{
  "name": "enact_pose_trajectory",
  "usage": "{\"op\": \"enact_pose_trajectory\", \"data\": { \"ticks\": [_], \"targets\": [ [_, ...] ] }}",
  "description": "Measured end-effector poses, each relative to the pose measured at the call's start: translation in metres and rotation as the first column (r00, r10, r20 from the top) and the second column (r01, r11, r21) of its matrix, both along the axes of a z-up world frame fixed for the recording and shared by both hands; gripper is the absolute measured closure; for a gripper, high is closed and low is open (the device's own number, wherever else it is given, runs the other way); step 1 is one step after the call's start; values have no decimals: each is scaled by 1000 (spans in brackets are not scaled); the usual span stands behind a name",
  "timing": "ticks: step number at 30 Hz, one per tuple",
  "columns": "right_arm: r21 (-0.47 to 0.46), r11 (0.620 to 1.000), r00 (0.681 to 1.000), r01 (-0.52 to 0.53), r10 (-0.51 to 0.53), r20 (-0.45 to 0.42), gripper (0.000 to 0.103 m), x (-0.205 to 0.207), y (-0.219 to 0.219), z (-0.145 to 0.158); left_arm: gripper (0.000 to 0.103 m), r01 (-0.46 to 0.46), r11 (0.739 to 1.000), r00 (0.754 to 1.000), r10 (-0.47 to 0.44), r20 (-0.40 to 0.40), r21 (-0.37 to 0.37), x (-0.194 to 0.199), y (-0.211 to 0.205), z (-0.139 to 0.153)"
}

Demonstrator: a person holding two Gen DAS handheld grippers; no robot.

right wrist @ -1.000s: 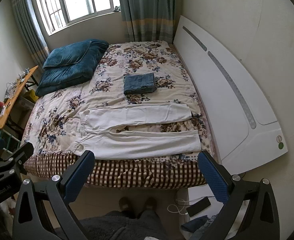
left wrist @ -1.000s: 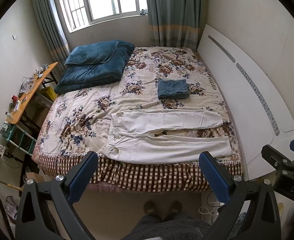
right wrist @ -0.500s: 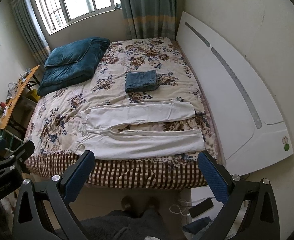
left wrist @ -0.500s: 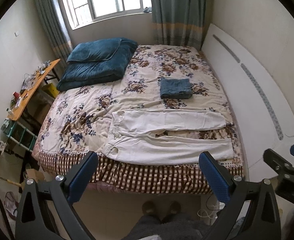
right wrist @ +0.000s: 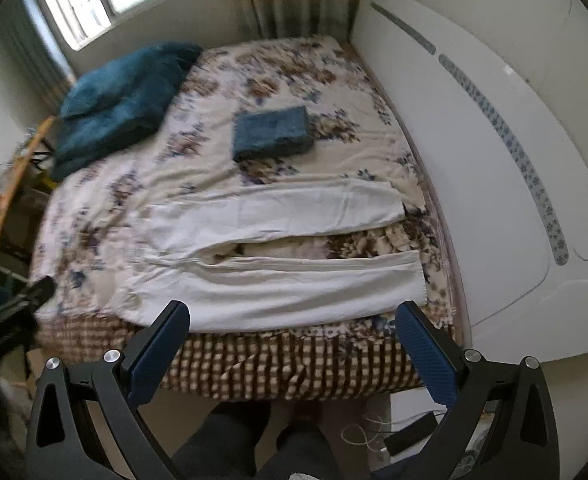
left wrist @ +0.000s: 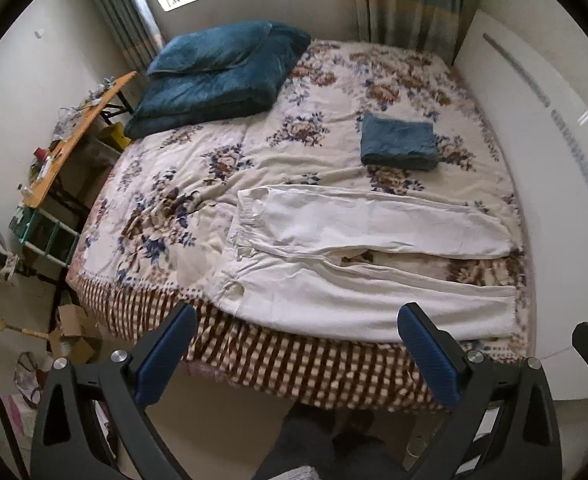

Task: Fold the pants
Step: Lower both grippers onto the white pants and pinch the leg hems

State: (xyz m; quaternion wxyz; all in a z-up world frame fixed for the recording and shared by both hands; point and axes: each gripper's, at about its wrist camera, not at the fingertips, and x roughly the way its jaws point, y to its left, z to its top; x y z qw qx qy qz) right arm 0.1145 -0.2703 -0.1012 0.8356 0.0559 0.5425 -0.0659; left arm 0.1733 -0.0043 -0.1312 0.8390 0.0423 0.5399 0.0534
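Left tool (left wrist: 297, 340) and right tool (right wrist: 293, 336), both spread wide, empty, above one pair of white pants (left wrist: 358, 264).

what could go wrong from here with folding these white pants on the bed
1. The white pants lie along the near edge of the bed with the floral quilt; a careless tug on the near leg may slide them toward the floor.
2. The open left gripper or open right gripper could pinch the quilt together with the thin fabric.
3. The folded blue cloth lies just beyond the far leg and could be bumped during a fold.
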Motion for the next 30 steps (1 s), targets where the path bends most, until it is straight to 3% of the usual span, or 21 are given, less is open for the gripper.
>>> {"op": "enact_pose_trajectory", "data": {
  "ticks": [13,16,20,23,26,30],
  "targets": [
    [-43,989,974,138,-143,-173,0,235,-4,-179,0,18,1000,984,-17,-178,4,223,35,-149],
    [-72,990,975,122,-133,-180,0,283,2,-215,0,28,999,976,-34,-215,-28,271,43,-191],
    [-101,995,979,22,-42,-200,0,350,17,-277,3,110,994,959,-107,-264,-4,318,38,-253],
    [-91,993,970,-82,58,-235,0,391,27,-322,5,211,977,925,-195,-326,13,345,27,-302],
    [-109,969,935,-223,182,-303,0,431,39,-375,5,327,944,878,-288,-383,39,381,14,-349],
    [-120,907,834,-403,310,-456,0,477,51,-455,11,491,869,787,-410,-461,63,403,-13,-406]
  ]
}}
